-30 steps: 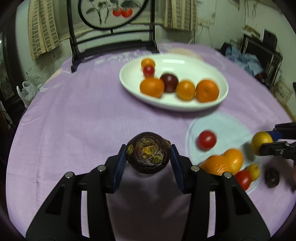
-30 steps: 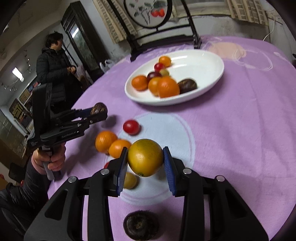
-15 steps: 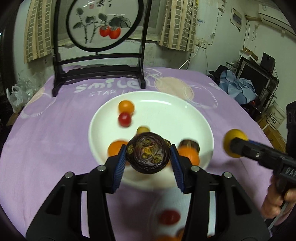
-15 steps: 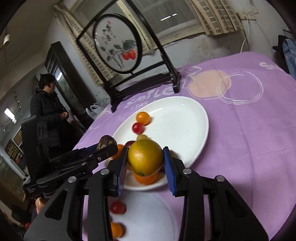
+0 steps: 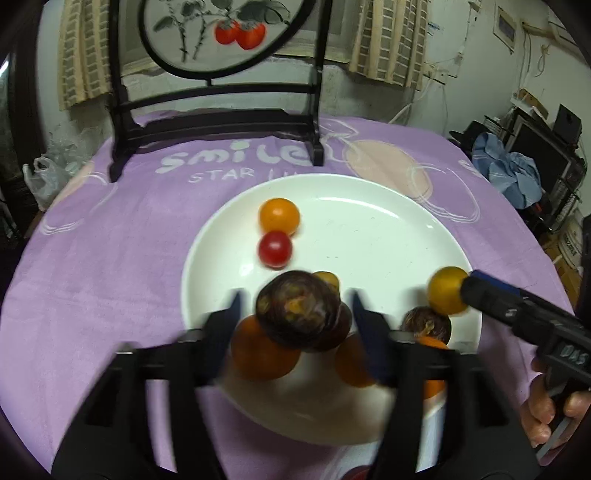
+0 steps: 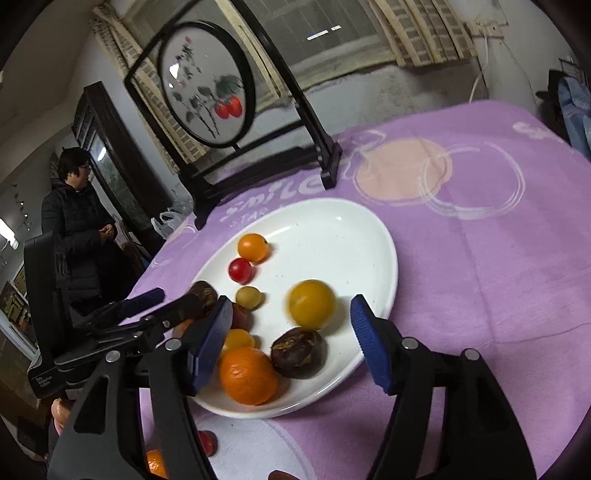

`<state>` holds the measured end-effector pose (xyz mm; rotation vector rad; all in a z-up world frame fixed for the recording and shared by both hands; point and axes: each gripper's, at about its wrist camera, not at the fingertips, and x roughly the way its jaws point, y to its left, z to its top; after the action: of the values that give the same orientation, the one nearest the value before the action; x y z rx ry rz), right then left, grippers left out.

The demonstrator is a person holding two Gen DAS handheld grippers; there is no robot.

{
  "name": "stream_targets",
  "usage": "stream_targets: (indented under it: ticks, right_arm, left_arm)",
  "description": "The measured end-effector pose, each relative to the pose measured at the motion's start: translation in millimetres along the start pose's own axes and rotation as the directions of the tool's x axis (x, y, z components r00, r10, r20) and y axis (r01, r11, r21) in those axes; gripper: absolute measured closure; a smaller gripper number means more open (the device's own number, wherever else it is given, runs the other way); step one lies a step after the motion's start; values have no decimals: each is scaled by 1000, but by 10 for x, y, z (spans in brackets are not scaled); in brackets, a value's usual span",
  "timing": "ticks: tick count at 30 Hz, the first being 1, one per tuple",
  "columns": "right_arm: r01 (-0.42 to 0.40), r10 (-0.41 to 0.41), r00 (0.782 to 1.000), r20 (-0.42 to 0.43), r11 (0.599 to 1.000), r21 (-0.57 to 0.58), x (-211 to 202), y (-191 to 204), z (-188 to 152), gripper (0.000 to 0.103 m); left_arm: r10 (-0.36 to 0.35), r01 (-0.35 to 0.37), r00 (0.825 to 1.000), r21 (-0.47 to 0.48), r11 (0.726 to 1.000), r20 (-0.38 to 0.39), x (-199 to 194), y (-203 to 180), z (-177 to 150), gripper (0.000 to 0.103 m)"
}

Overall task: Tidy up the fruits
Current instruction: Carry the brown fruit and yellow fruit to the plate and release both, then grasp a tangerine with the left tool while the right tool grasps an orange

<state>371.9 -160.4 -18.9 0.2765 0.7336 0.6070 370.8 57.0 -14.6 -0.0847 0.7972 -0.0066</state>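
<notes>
Since a half-second ago both grippers' fingers part | left gripper spread, dark fruit loose over plate | right gripper spread, yellow fruit on plate | advice: withdraw straight up, avoid nudging resting fruit.

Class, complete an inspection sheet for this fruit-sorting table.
Surface: purple tablecloth.
Job's things: white plate holds several fruits; yellow fruit and dark fruit lie ungripped between the fingers.
Clutter: red tomato off the plate.
Grippers: left gripper open; right gripper open.
Cables: white wall cable.
Surroundings: painted screen, bystander.
</notes>
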Motion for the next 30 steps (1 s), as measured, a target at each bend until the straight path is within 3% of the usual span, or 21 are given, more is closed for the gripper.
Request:
stream_targets:
  ticks: [3,10,13,19,23,30]
  right_arm:
    - [4,-3,1000,15,999,-49,-143,108,-19,36]
    - [-41,38,999,-30,996,-77,-303,254,-208,36]
    - [-32,25,999,-46,988,-154,-387,380,-353,36]
    - [-135,101,983,-152,964,-231,-489,553,-693,35]
    - [-221,168,959,-226,947,-232,-534,633,-844,35]
    - [-246,166,952,-255,913,-324,-557,838,-989,35]
  left_arm:
    - [44,-45,996,4,999,73,-222,10,-7,11]
    - [35,-33,993,-14,999,109,-524,55,-157,7]
    - [44,-45,992,3,999,120,-605,47,-248,6]
    - [89,-91,991,19,996,103,-661,123,-501,3]
    - [125,-125,990,-6,992,71,-674,258,-643,3]
    - [130,-125,990,-77,989,60,-756,461,-720,3]
